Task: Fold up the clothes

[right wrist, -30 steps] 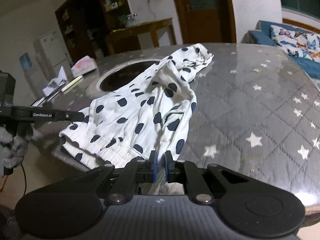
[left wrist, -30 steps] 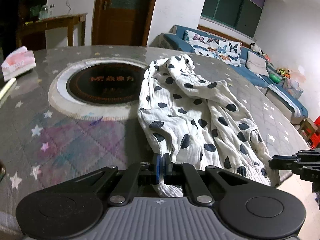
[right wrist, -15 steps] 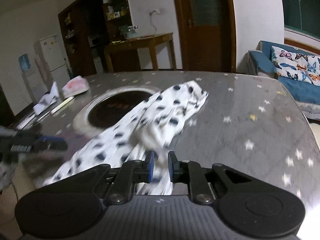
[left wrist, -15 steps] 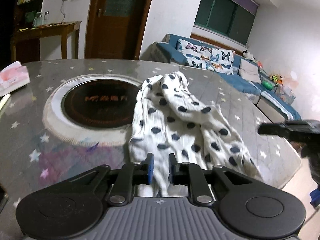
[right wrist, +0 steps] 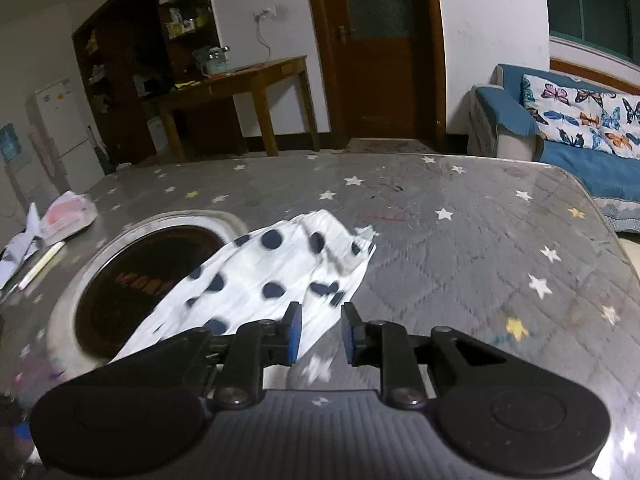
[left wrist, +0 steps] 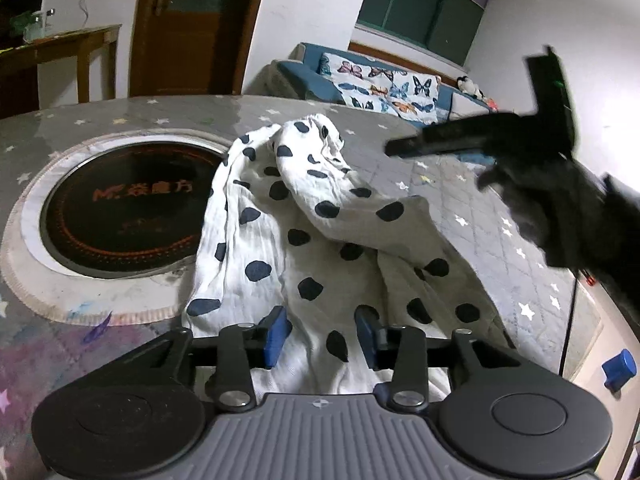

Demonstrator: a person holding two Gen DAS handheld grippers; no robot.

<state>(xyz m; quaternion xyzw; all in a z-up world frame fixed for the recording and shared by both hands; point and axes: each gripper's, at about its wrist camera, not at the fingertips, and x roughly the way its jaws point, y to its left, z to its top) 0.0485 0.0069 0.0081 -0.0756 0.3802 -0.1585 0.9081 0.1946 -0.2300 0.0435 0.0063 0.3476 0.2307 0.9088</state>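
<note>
Garment (left wrist: 320,240) lies on the table (left wrist: 500,216), long axis running away from the left gripper (left wrist: 320,334) — jaws opening, cloth between, probably unpinched; right gripper (right wrist: 318,334) opening beside its far end.

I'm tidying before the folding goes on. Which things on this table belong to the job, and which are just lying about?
Belongs to the job:
- spotted garment, spread on the table
- left tongs, opening over its near edge
- right tongs, opening, nothing between them

Just lying about:
- pink tissue pack
- white paper
- pen-like stick
- inset cooktop
</note>
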